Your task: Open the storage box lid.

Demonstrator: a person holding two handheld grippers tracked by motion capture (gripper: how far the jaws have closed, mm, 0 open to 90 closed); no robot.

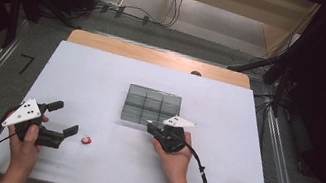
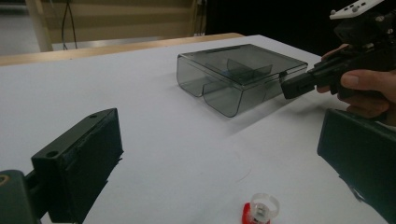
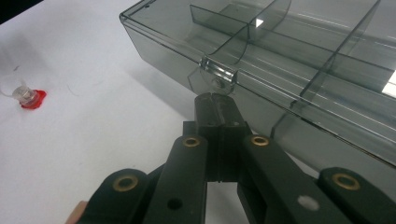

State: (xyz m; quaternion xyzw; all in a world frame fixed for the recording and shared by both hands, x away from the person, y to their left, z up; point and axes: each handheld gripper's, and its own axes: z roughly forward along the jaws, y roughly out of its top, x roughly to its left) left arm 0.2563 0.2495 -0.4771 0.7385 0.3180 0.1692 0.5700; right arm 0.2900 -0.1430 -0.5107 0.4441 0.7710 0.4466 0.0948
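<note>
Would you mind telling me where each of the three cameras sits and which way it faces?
High view: above the person's side, looking forward and down on the white table; both forearms, left gripper and right gripper show.
Left gripper view: rides the left gripper, looking across the table between its open jaws at the grey divided box; the right hand shows.
Right gripper view: rides the right gripper, facing the box's front latch past its closed jaws.
Shared: all three show the box and the small red-and-clear piece.

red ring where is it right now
The red ring lies on the white table just right of the open left gripper, left and nearer the person than the smoky compartment box.
</note>
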